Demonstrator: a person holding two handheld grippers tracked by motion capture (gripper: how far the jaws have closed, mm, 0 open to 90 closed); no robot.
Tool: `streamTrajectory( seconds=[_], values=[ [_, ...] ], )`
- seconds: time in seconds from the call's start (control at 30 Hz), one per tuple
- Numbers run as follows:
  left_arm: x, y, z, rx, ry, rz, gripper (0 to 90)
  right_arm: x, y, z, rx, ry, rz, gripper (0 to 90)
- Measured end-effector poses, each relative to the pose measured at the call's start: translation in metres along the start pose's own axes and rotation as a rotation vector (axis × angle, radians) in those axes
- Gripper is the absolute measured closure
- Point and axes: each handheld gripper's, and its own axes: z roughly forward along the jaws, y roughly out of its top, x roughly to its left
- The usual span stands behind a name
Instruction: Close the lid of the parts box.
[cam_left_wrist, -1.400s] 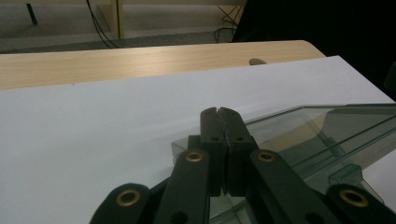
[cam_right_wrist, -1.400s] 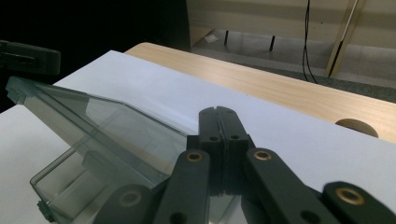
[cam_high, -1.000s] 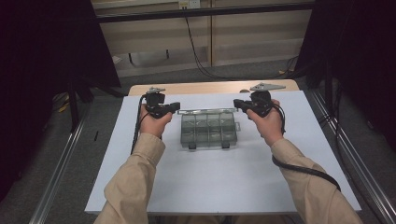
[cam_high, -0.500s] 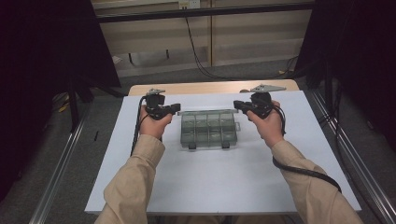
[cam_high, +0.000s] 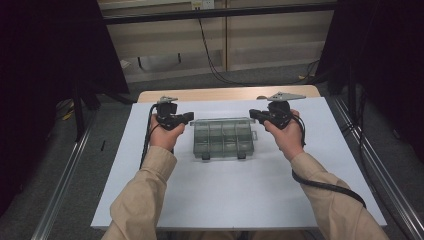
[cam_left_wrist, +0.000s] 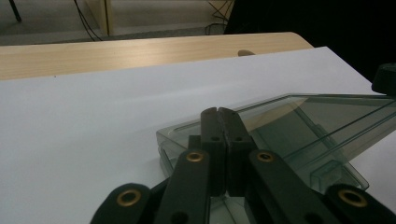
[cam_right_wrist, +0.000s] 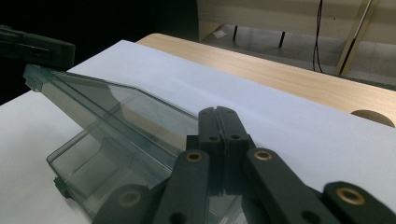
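Observation:
A clear, smoky plastic compartment box (cam_high: 222, 137) lies in the middle of the white sheet (cam_high: 225, 195), its two latches toward the person. In both gripper views its lid (cam_left_wrist: 303, 121) (cam_right_wrist: 107, 116) looks tilted up off the base. My left gripper (cam_high: 189, 118) (cam_left_wrist: 218, 112) is at the box's far left corner, jaws pressed together with nothing between them. My right gripper (cam_high: 252, 114) (cam_right_wrist: 217, 111) is at the far right corner, also shut and empty. Whether either tip touches the lid I cannot tell.
The sheet covers most of a wooden table (cam_high: 225, 94), whose bare strip shows along the far edge. Cables (cam_high: 325, 186) trail from each gripper back along the forearms. Metal rails (cam_high: 65, 180) run down both sides of the table.

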Motion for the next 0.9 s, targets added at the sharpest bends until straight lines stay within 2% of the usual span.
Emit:
streamTrajectory(
  seconds=[0.43,0.57,0.73,0.8,0.9],
  values=[
    [0.001,-0.009,0.0,-0.002,-0.005,-0.008,89.4,0.003,-0.004,0.001,0.007,0.005,-0.006,89.9],
    [0.002,-0.01,-0.001,0.006,0.0,0.004,89.5,0.004,-0.005,0.001,0.004,0.005,-0.004,89.9],
    [0.001,-0.011,-0.001,0.0,0.001,-0.002,89.5,0.005,-0.006,0.002,0.003,0.004,-0.011,89.8],
    [0.001,-0.012,-0.001,0.007,0.0,0.01,89.5,0.005,-0.007,0.002,0.007,0.007,-0.011,89.9],
    [0.001,-0.014,0.0,0.004,-0.003,0.0,89.5,0.005,-0.008,0.002,0.009,0.012,-0.01,89.9]
  ],
)
